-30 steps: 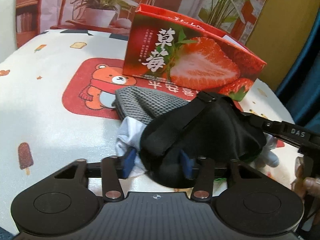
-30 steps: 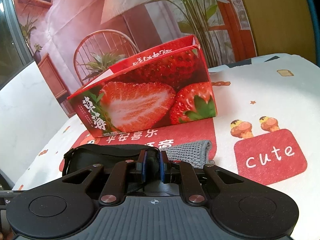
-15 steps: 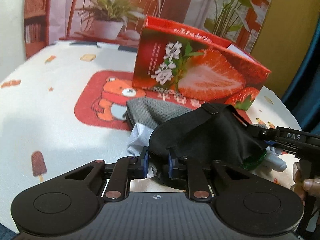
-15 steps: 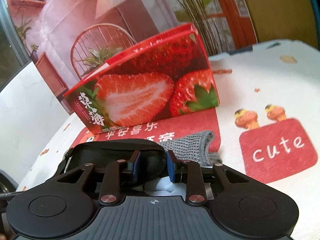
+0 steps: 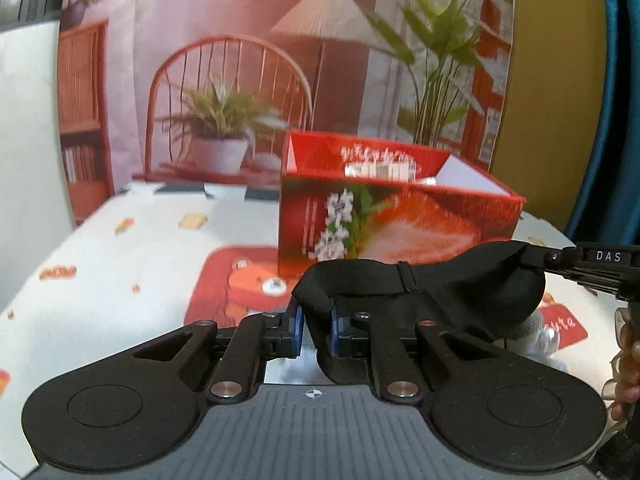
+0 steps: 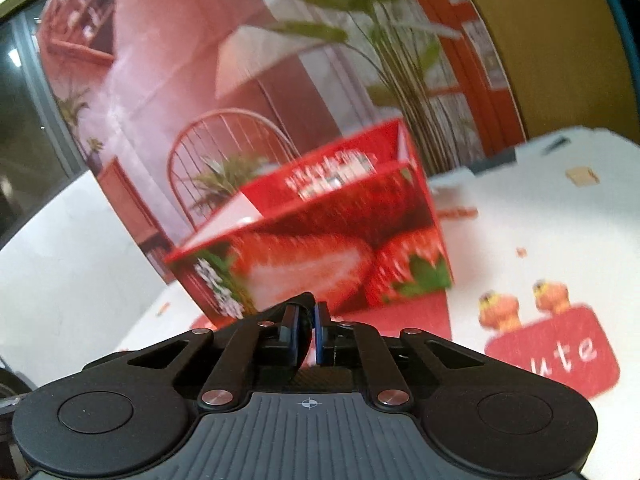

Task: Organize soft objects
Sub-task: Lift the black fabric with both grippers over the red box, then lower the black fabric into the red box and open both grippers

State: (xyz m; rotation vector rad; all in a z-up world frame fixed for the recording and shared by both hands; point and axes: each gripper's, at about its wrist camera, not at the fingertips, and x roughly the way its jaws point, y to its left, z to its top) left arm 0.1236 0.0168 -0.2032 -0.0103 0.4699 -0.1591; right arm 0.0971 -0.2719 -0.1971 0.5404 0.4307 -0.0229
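A black sleep mask with a strap hangs in the air, stretched between both grippers. My left gripper is shut on its left end. My right gripper is shut on the other end, and its fingers show at the right of the left wrist view. The open red strawberry box stands just behind the mask and also shows in the right wrist view. A grey and white soft bundle lies on the table under the mask.
The table has a white cloth with cartoon prints, a red bear patch and a red "cute" patch. A printed backdrop with chair, plants and lamp stands behind the box.
Both grippers closed on the black mask and lifted it off the pile, up to the height of the box's rim. The grey and white items stayed on the table.
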